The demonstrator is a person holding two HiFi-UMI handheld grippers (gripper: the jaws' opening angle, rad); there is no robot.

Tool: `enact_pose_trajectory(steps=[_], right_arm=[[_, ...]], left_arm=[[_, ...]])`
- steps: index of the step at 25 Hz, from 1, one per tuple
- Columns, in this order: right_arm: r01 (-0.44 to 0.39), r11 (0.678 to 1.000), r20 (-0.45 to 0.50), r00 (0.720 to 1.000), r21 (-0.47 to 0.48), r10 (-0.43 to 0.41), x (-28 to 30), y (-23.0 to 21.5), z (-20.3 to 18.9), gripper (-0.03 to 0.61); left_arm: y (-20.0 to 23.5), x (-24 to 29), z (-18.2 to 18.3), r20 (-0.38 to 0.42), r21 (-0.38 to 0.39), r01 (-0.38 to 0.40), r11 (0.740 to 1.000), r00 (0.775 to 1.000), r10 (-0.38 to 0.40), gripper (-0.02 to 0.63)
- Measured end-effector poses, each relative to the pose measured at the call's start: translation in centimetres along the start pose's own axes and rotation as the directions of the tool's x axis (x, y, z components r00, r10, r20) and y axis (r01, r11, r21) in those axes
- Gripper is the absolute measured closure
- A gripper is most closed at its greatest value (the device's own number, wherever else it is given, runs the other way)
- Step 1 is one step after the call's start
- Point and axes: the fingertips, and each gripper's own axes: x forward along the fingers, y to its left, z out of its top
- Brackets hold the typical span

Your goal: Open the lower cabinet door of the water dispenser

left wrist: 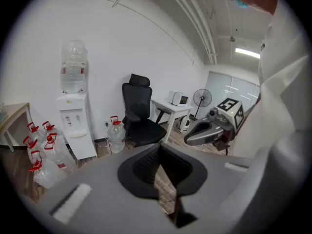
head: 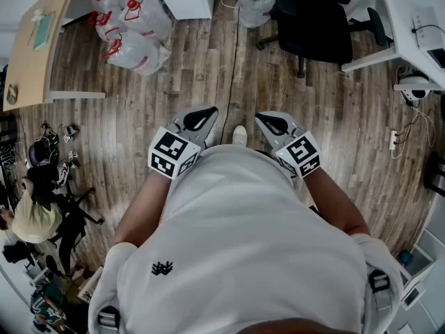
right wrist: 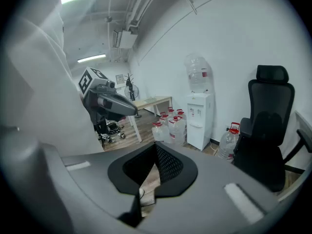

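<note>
White and small in both gripper views, the water dispenser (left wrist: 73,123) stands against the far wall with an upturned bottle (left wrist: 73,67) on top. Its lower cabinet door (left wrist: 84,147) looks closed, though its edges are too small to trace. Red-capped jugs (left wrist: 44,155) crowd the floor beside it and hide part of its base. A black office chair (left wrist: 139,116) stands on its other side. In the head view the top edge cuts the dispenser off, leaving only its foot. Both grippers are held close to the person's chest, well apart from the dispenser. The left gripper (head: 211,109) has its fingers together with nothing between them. The right gripper (head: 259,115) has its fingers meeting at the tips too, also empty.
</note>
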Motion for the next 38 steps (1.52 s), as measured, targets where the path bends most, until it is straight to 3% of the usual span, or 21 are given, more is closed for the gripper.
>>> enact_pose_trajectory(steps=[10, 17, 22, 29, 38], right_arm=[[-0.038, 0.999, -0.023, 0.999, -0.007, 0.038, 0.0, -2.3, -1.3, 0.578], [-0.032, 0.997, -0.004, 0.999, 0.068, 0.033, 3.2, -5.3, -0.1, 0.577], [0.018, 0.993, -0.018, 1.000, 0.113, -0.016, 7.6, -8.9, 1.4, 0.575], [0.077, 0.991, -0.075, 0.995, 0.105, -0.069, 15.3, -13.3, 5.3, 0.552], [0.144, 0.981, -0.128, 0.984, 0.127, -0.128, 25.8, -21.6, 9.6, 0.535]], left_arm=[[0.7, 1.8, 0.8, 0.003, -0.001, -0.056, 0.998, 0.998, 0.056, 0.558], [3.8, 2.4, 0.7, -0.024, -0.021, -0.053, 0.998, 0.998, 0.052, 0.558], [9.0, 4.0, 2.0, -0.016, -0.017, -0.029, 0.999, 0.999, 0.029, 0.557], [18.6, 6.6, 5.5, -0.015, 0.016, 0.064, 0.998, 0.998, -0.064, 0.552], [30.6, 10.1, 8.9, -0.074, 0.046, 0.141, 0.989, 0.988, -0.137, 0.552]])
